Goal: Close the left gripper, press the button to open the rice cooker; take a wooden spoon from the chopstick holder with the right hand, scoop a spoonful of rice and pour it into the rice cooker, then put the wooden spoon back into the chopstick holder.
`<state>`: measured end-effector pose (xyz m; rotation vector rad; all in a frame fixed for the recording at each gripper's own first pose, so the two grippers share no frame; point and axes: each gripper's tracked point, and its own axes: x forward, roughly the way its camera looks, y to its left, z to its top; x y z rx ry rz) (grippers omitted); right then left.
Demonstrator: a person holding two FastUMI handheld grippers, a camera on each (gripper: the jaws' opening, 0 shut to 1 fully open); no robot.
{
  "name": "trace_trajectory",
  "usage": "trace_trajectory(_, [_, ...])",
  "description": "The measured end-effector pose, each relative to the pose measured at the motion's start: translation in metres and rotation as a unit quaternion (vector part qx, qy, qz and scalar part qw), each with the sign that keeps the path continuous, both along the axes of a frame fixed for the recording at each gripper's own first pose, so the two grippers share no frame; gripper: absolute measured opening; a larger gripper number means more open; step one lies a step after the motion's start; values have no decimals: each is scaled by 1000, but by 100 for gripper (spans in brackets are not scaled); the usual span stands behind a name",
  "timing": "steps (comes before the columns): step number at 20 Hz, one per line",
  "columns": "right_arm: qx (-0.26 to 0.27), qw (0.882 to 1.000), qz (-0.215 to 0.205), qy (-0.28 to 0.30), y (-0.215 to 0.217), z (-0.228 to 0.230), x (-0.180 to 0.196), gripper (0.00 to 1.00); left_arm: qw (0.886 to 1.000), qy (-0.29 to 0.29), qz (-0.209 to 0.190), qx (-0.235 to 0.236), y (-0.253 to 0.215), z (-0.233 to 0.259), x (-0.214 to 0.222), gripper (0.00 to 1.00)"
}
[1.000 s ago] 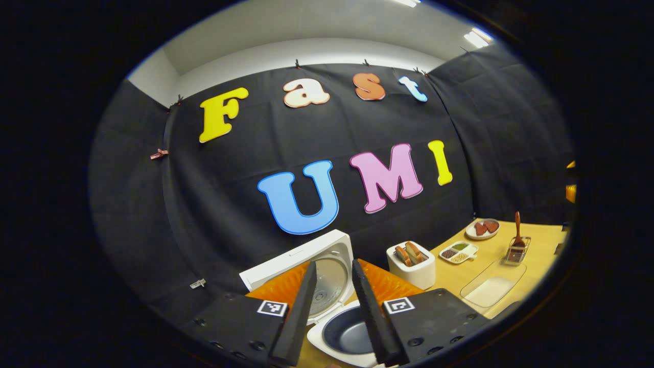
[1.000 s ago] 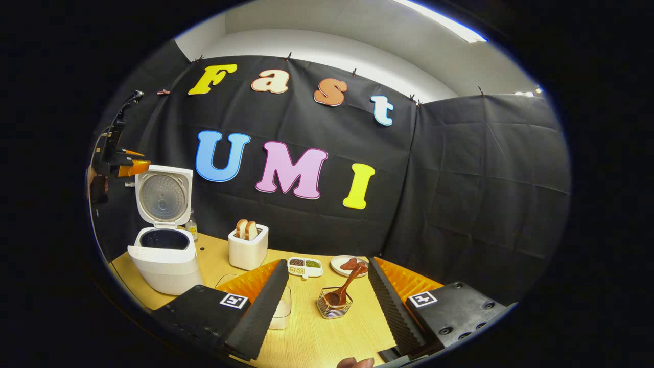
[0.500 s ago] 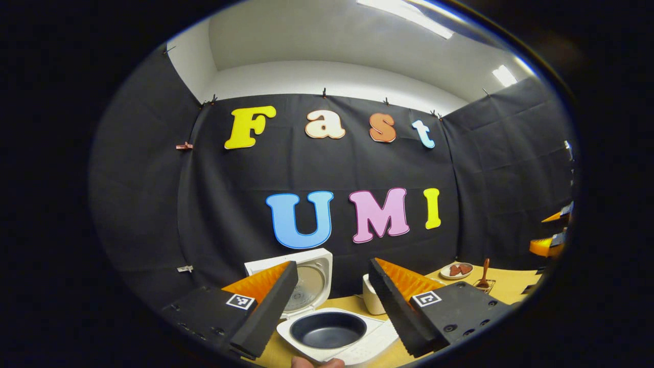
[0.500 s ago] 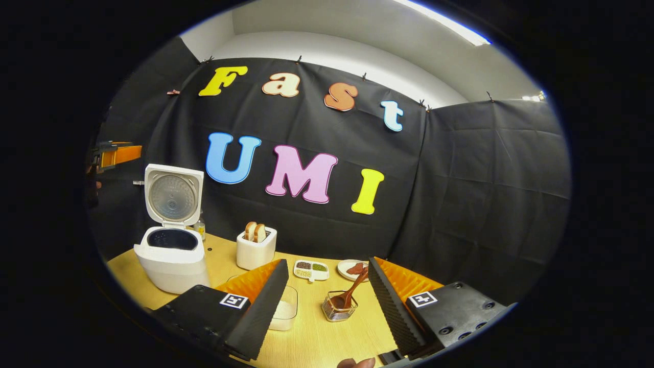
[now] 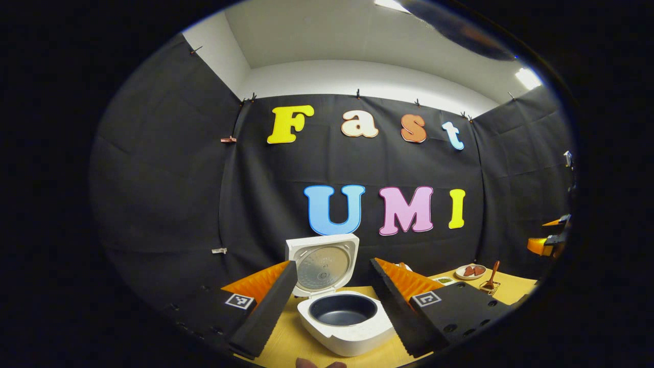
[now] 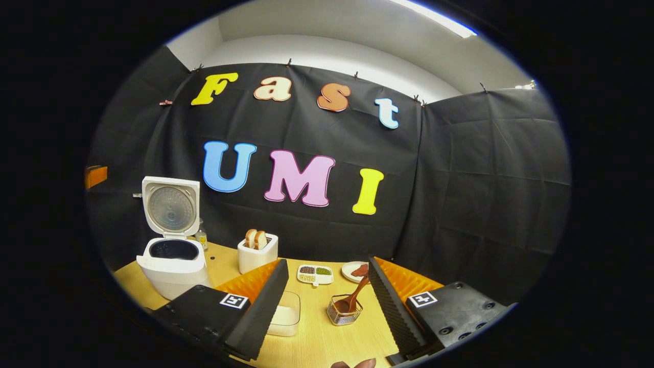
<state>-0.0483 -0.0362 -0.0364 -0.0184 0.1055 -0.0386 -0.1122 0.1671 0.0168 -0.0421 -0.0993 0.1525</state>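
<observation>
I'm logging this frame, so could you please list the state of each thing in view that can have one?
Rice cooker: lid up, pot empty.
Spoon: in the holder, leaning, not gripped.
Toaster: two slices sticking up.
Clear box: open, white rice inside.
Left gripper: jaws open, holding nothing.
Right gripper: jaws open, holding nothing.

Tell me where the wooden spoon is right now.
In the right gripper view the wooden spoon leans in the chopstick holder on the table, between the open right gripper's fingers, right of the clear rice container.
</observation>
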Motion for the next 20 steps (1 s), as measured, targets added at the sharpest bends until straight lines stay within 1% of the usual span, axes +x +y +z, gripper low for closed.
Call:
trace_trajectory(5, [17,1000,9,16,-30,-18,19,98,999,25,27,-1,-2,-15,-5,96])
trace_trajectory(10, [27,999,8,36,-73,-45,46,98,998,35,45,7,-25,-15,-6,96])
trace_trajectory(14, [40,997,21,62,-95,-79,68,98,997,49,58,7,-46,-14,-3,96])
trace_trajectory(16, [51,994,36,85,-101,-101,79,98,997,53,60,10,-59,-12,1,96])
trace_trajectory(20, [82,989,48,117,-114,-140,100,98,996,57,68,19,-82,-6,8,96])
